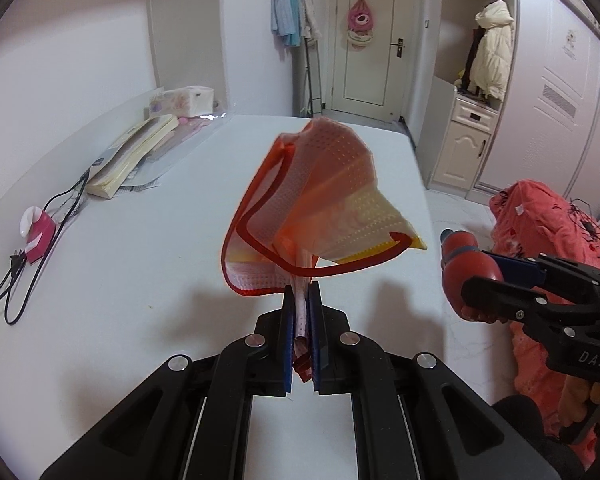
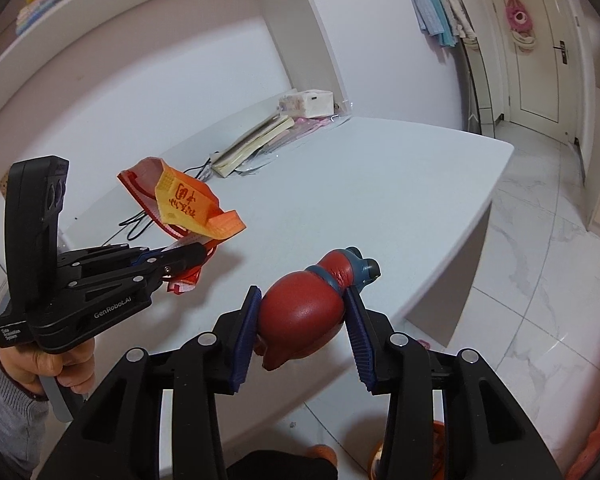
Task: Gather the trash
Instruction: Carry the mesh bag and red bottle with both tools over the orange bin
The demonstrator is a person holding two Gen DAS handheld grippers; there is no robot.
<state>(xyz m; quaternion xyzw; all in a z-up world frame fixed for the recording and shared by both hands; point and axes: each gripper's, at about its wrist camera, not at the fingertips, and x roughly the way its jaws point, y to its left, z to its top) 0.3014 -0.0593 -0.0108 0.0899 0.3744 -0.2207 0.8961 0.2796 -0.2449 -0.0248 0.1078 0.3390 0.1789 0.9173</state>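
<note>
An orange, pink and yellow face mask [image 1: 320,208] with red ear loops hangs in the air above the white table [image 1: 140,260]. My left gripper [image 1: 301,292] is shut on its bunched lower edge. In the right wrist view the same mask [image 2: 184,200] shows red handwriting, pinched by the left gripper [image 2: 200,256]. A red heart-shaped model [image 2: 300,316] with blue tubes sits between the blue pads of my right gripper [image 2: 302,292], which is shut on it above the table's near edge. From the left wrist view, the heart model [image 1: 456,256] and right gripper [image 1: 480,276] are at the right.
Along the table's back wall lie a stack of books and papers [image 1: 132,156], a tissue box [image 1: 184,100] and a pink device with a black cable [image 1: 38,236]. A coral cloth heap [image 1: 540,232] sits right of the table. A hand [image 2: 68,368] holds the left gripper.
</note>
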